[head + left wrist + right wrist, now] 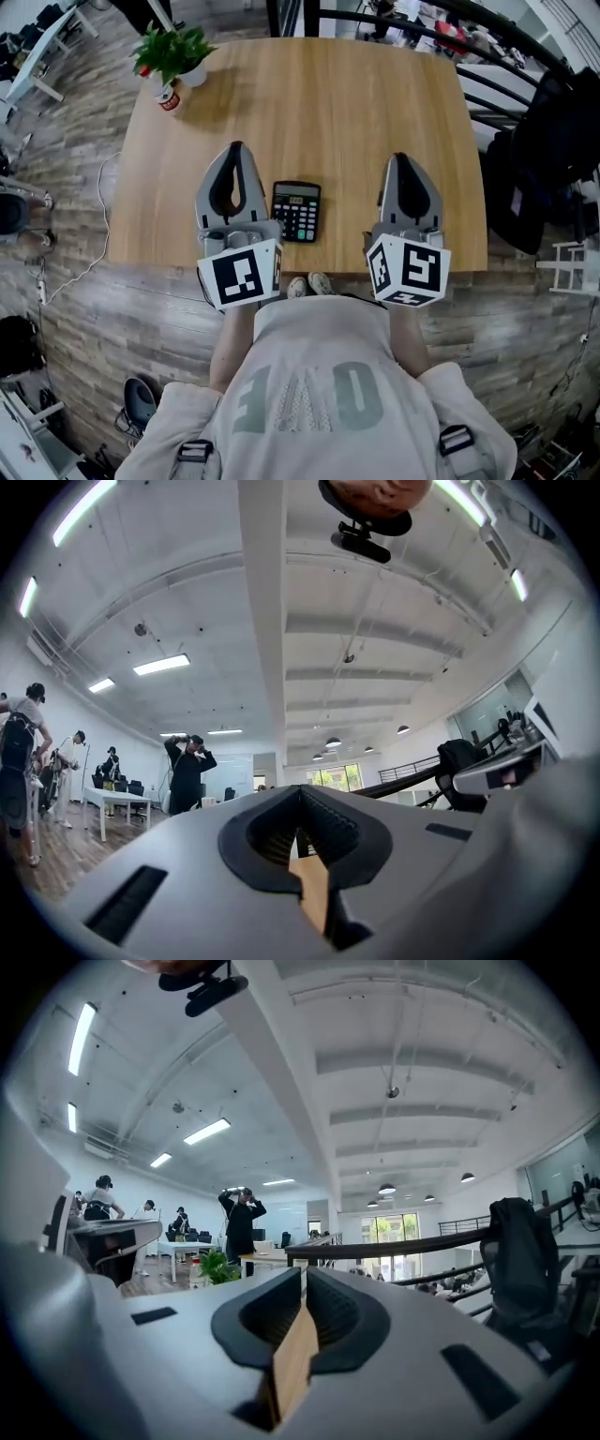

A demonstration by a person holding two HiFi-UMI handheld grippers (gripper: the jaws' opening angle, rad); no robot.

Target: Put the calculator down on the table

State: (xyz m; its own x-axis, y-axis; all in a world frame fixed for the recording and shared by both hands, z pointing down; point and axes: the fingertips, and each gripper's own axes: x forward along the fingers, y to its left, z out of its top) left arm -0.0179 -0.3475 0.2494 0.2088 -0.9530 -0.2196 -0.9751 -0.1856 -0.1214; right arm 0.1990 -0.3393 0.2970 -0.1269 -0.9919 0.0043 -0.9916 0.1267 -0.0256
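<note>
A black calculator [296, 210] lies flat on the wooden table [375, 103], near the front edge, its keys up. It sits between my two grippers and touches neither. My left gripper [236, 146] hovers just left of it, jaws together with nothing between them. My right gripper [400, 157] is held further off to its right, also shut and empty. In the left gripper view the left gripper [300, 791] points out level across the room, and the calculator is not seen. The right gripper view shows the right gripper [305, 1271] closed, facing the room the same way.
A potted plant [173, 52] and a small red-and-white can [170, 99] stand at the table's far left corner. A black railing [487, 42] runs behind the table. Dark clothing hangs on a chair [553, 141] to the right. People stand far off [187, 771].
</note>
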